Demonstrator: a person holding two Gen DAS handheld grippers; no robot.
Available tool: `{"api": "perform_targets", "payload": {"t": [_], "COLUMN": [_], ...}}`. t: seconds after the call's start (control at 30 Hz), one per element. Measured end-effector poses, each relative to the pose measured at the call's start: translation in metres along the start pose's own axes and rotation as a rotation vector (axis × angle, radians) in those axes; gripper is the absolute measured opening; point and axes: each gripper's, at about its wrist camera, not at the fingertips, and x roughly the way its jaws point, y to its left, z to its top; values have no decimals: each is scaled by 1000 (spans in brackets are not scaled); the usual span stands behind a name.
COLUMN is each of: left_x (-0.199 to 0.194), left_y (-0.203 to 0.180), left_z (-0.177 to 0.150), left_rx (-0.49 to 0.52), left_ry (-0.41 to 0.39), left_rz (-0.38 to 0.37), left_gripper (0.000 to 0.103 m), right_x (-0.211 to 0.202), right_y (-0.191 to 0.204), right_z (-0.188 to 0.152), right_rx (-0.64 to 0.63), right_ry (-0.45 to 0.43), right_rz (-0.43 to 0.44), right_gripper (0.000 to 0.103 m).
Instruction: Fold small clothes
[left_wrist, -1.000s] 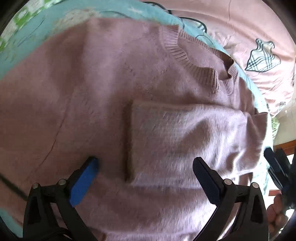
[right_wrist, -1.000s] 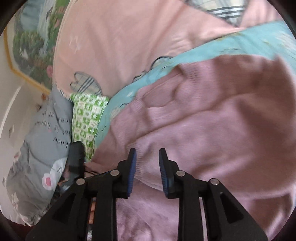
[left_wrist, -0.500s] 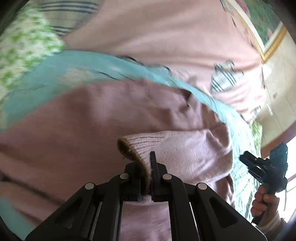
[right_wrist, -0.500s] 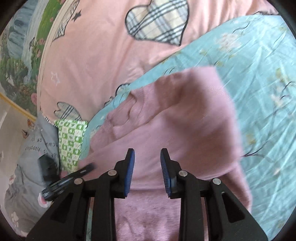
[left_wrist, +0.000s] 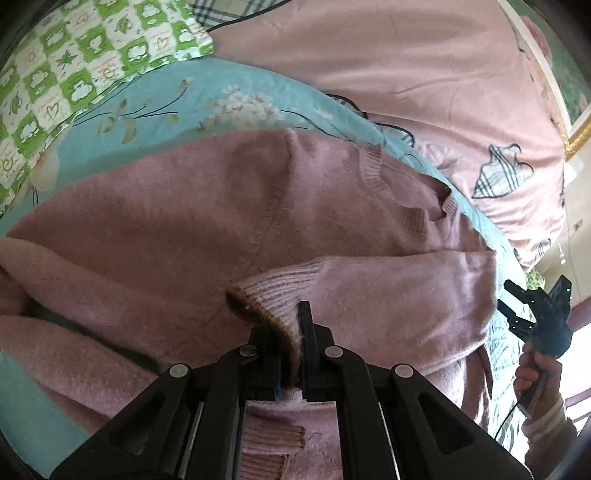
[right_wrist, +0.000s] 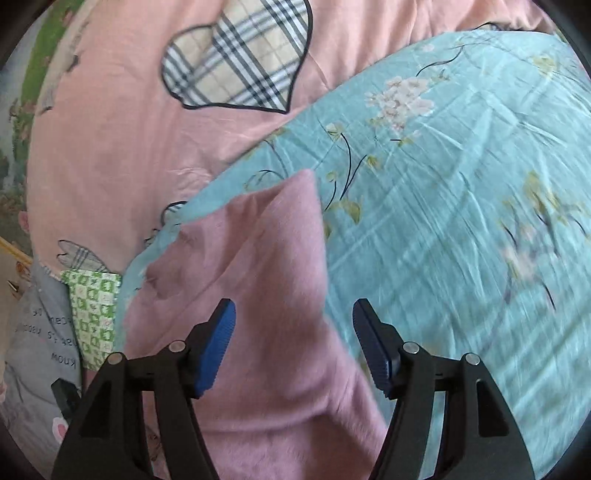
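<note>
Fingers, left wrist view: left gripper is clamping the ribbed sleeve cuff of the pink sweater, which is lying on the teal floral sheet.
Far edge: right gripper is showing at the sweater's side, held in the person's hand.
Fingers, right wrist view: right gripper is hanging spread wide over the pink sweater, gripping nothing.
Doing it well: I judge the cuff is wanting a low, straight carry across the chest, keeping the sleeve flat.
Change: a second ago the left fingers were standing apart and the right nearly closed; now each is reversing.
</note>
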Motion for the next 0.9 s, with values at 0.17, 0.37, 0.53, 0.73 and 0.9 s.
{"api": "perform_targets", "payload": {"t": [0.17, 0.37, 0.53, 0.73, 0.9], "left_x": [4, 15, 31, 37, 2], "left_y": [4, -13, -26, -2, 1], "left_z": [5, 11, 13, 14, 7], "left_rx": [4, 26, 73, 45, 86], "left_ry": [8, 8, 16, 46, 23], "left_rz": [23, -8, 7, 23, 34], "left_gripper": [5, 5, 5, 8, 11], "right_x": [33, 37, 26, 38, 11], "right_y": [2, 7, -6, -15, -4], "right_z": [13, 16, 29, 24, 19], "right_rx": [-34, -130, -128, -71, -60], "right_ry": [56, 58, 25, 61, 22], "right_rz": [-4, -74, -128, -148, -160], "right_gripper": [67, 8, 8, 15, 31]}}
